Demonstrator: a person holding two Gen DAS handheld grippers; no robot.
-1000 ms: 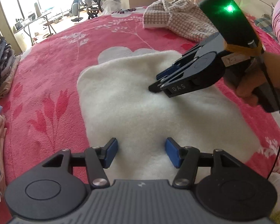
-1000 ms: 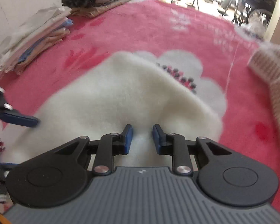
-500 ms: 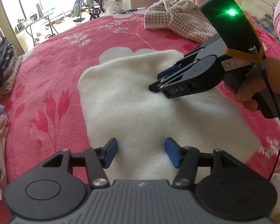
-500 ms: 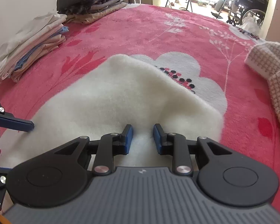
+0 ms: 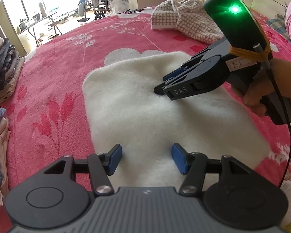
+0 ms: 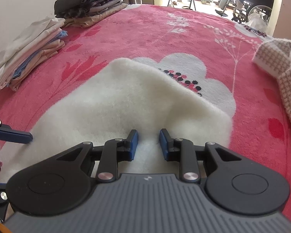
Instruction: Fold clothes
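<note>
A white fleece garment (image 5: 145,104) lies folded flat on the pink flowered blanket (image 5: 54,73). My left gripper (image 5: 146,160) is open and empty, low over the garment's near edge. My right gripper (image 5: 161,86) hovers over the middle of the garment, its tips close to the fleece. In the right wrist view the right gripper (image 6: 148,144) is open with a gap between its blue pads and holds nothing, with the garment (image 6: 114,101) under it. One left gripper finger (image 6: 11,135) shows at the left edge there.
A houndstooth garment (image 5: 186,19) lies crumpled at the far right of the bed, also in the right wrist view (image 6: 281,71). Stacks of folded clothes (image 6: 31,46) and darker ones (image 6: 91,5) line the wall side. A wheelchair (image 6: 256,3) stands beyond the bed.
The right gripper's jaws have opened a little wider and it has shifted slightly over the garment. The left gripper has stayed open and nearly still.
</note>
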